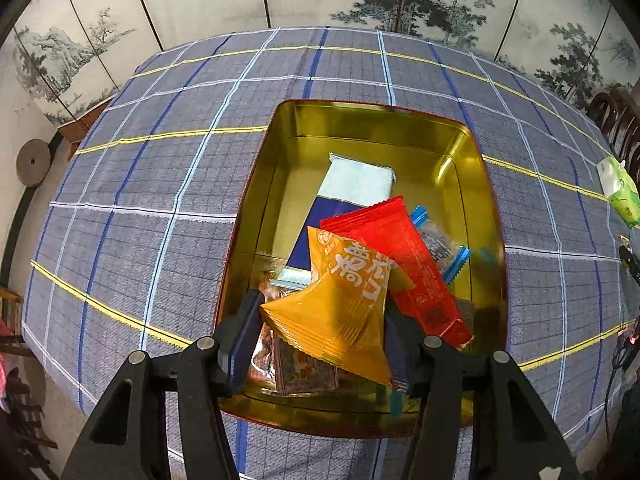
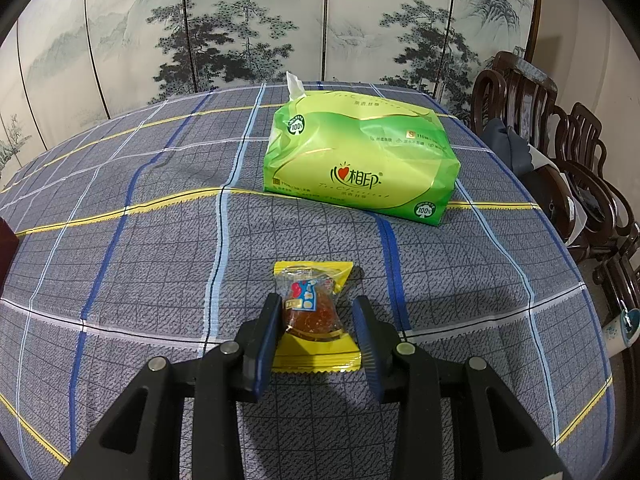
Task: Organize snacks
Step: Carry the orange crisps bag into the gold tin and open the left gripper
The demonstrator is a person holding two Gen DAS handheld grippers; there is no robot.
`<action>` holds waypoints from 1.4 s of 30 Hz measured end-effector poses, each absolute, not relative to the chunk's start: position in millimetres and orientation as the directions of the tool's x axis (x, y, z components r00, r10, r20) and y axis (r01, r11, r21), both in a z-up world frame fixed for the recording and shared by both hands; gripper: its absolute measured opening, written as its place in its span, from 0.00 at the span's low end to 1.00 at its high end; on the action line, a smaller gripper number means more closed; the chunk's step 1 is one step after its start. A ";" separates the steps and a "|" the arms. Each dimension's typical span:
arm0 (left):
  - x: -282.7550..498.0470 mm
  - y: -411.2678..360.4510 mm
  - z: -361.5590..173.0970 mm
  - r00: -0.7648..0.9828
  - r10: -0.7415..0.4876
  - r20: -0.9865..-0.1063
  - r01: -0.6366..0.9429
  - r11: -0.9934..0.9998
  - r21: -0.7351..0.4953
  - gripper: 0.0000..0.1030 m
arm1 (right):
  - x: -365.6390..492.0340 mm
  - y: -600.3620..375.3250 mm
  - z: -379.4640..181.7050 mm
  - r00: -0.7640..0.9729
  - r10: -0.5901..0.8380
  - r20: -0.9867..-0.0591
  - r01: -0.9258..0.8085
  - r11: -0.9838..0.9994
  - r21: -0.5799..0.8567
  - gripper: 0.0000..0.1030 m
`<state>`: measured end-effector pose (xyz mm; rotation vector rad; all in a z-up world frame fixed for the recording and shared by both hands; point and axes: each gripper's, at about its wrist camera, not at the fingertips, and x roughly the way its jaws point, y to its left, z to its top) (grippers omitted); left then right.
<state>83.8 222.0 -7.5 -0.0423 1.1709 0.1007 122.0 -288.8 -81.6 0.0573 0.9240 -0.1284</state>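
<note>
In the left wrist view a gold tin (image 1: pixel 280 152) sits on the checked tablecloth and holds several snack packets: a red one (image 1: pixel 404 248), a white and blue one (image 1: pixel 352 184) and a clear one with blue ends (image 1: pixel 444 246). My left gripper (image 1: pixel 320 328) is shut on an orange packet (image 1: pixel 340 304) and holds it over the tin's near end. In the right wrist view a yellow-edged clear snack packet (image 2: pixel 314 316) lies on the cloth. My right gripper (image 2: pixel 316 320) is open, with one finger on each side of the packet.
A green tissue pack (image 2: pixel 360 164) lies on the table beyond the yellow packet, and shows at the right edge of the left wrist view (image 1: pixel 618 192). Dark wooden chairs (image 2: pixel 560 152) stand along the table's right side. A painted folding screen (image 2: pixel 280 20) stands behind the table.
</note>
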 end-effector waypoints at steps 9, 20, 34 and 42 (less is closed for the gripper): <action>82.5 222.8 -7.4 0.395 0.047 -0.918 -0.096 0.995 0.010 0.55 | 122.0 -289.9 -81.9 0.596 -0.085 -0.799 0.135 0.991 -0.005 0.37; 75.4 225.2 6.1 0.432 0.039 -0.901 -0.102 0.995 -0.006 0.60 | 121.8 -289.6 -81.8 0.596 -0.086 -0.799 0.135 0.991 -0.005 0.37; 57.9 215.7 44.4 0.548 0.102 -0.830 -0.113 0.992 0.047 0.73 | 122.4 -290.2 -82.0 0.596 -0.085 -0.799 0.133 0.991 -0.007 0.37; 52.2 210.2 41.9 0.548 0.111 -0.829 -0.102 0.993 0.066 0.74 | 125.5 -290.3 -79.8 0.567 -0.119 -0.815 0.154 0.987 -0.037 0.35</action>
